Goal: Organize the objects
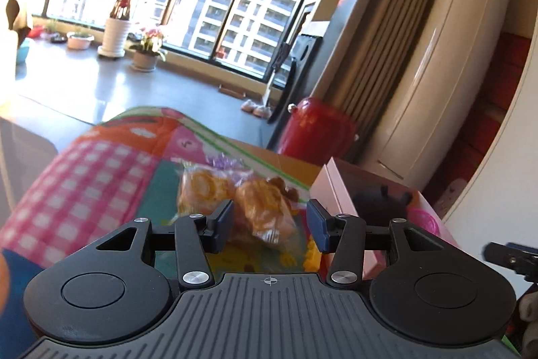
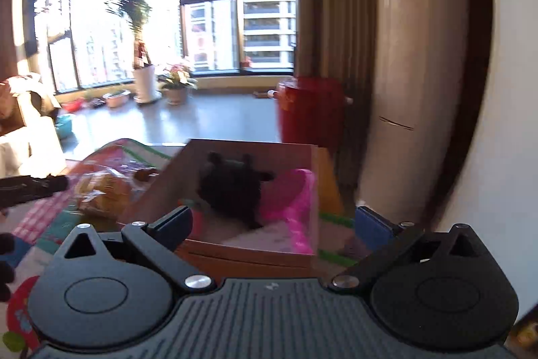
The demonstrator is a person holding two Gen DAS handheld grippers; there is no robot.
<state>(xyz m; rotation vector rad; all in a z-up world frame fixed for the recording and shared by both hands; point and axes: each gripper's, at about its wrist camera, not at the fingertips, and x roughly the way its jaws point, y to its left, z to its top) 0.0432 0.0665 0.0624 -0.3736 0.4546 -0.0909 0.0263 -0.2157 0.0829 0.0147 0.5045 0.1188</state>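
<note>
Our left gripper (image 1: 270, 226) hung open, empty, above the wrapped pastries (image 1: 235, 201). Our right gripper (image 2: 274, 226) gaped wide, empty, before the pink box (image 2: 248, 253).

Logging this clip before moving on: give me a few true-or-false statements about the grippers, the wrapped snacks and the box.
1. The left gripper has its fingers apart. True.
2. The clear-wrapped orange pastry packets lie inside the pink cardboard box. False: they lie on the colourful patchwork cloth, beside the box.
3. The box holds a black object and a pink plastic item. True.
4. The right gripper is clamped on a packet. False: it is open and holds nothing.
5. A red container stands beyond the box. True.
</note>
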